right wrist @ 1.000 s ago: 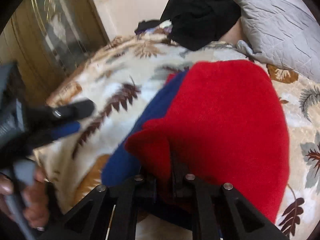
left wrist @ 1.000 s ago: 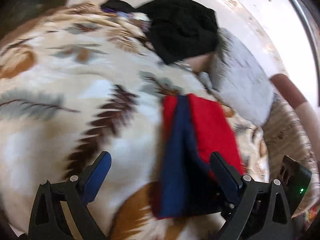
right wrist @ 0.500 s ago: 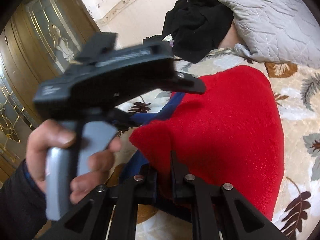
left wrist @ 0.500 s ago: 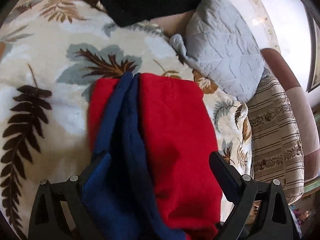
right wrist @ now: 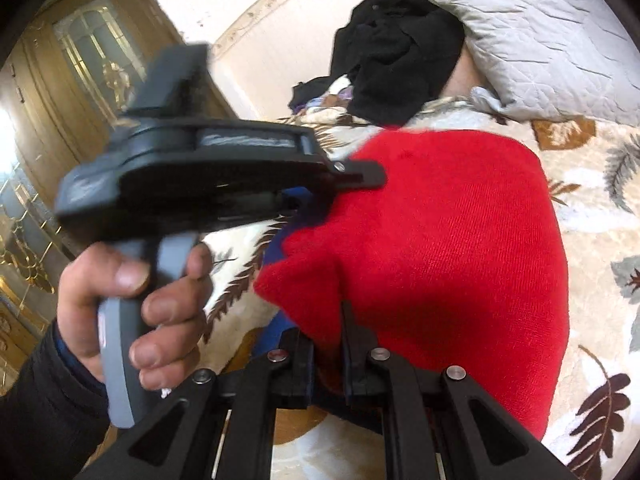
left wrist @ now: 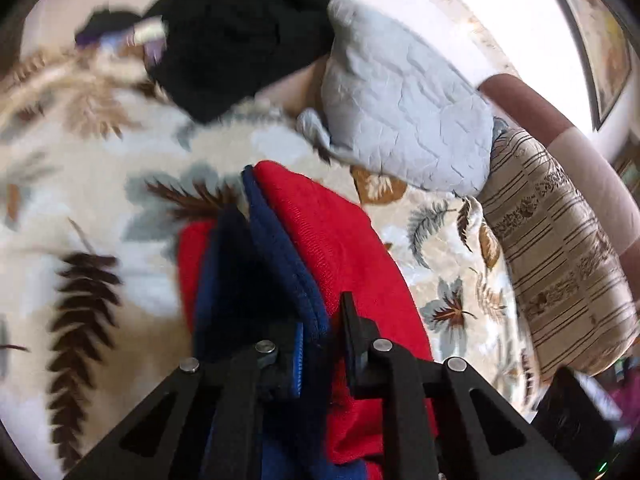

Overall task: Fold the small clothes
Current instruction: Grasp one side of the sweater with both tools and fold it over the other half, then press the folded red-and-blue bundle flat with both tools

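Left wrist view: the left gripper (left wrist: pixel 320 336) has its fingers clenched on the navy edge of the red and navy garment (left wrist: pixel 352 248), which lies on the leaf-print blanket (left wrist: pixel 80 200). Bare blanket spreads to the left; far off sit a black clothes pile (left wrist: pixel 240 32) and a grey quilted pillow (left wrist: pixel 400 96), with a striped cushion (left wrist: pixel 560 248) at right. Right wrist view: the right gripper (right wrist: pixel 326 360) is clamped on the garment's near red corner, the left hand (right wrist: pixel 132 300) alongside.

Two tools (left wrist: pixel 322 336) (right wrist: pixel 326 354), one red-and-blue garment (right wrist: pixel 440 240), one grey pillow (left wrist: pixel 400 112)
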Action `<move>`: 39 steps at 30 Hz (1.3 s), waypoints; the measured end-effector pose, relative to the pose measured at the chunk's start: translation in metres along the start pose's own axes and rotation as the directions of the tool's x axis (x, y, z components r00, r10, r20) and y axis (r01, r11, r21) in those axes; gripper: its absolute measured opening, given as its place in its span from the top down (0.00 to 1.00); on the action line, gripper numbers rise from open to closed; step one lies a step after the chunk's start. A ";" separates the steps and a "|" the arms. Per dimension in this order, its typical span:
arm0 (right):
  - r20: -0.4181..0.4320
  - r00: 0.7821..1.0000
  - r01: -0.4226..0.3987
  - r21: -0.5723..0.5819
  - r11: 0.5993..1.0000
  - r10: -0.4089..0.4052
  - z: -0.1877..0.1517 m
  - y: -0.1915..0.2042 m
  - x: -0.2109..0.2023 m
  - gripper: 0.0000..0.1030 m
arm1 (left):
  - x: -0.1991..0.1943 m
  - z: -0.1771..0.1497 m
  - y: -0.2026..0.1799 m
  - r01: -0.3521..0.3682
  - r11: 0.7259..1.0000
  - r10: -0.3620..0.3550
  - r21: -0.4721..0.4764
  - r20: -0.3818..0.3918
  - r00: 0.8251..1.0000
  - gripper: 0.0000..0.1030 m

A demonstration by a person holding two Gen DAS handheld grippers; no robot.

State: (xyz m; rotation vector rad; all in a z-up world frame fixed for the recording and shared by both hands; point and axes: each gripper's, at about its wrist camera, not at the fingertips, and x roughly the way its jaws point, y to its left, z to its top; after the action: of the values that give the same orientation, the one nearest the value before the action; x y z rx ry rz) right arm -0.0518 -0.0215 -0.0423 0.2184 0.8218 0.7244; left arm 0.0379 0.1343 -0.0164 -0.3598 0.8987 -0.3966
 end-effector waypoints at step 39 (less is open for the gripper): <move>0.089 0.985 -0.174 0.594 0.785 0.151 -0.034 -0.142 -0.050 0.18 | -0.001 -0.056 -0.002 -0.288 0.955 0.286 0.073 0.044 0.957 0.35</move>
State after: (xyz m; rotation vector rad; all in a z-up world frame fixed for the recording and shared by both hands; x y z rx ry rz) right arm -0.0280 -0.1635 -0.0984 0.8885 0.9910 0.5965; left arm -0.0080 0.1257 -0.0466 -0.1584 0.8855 -0.1565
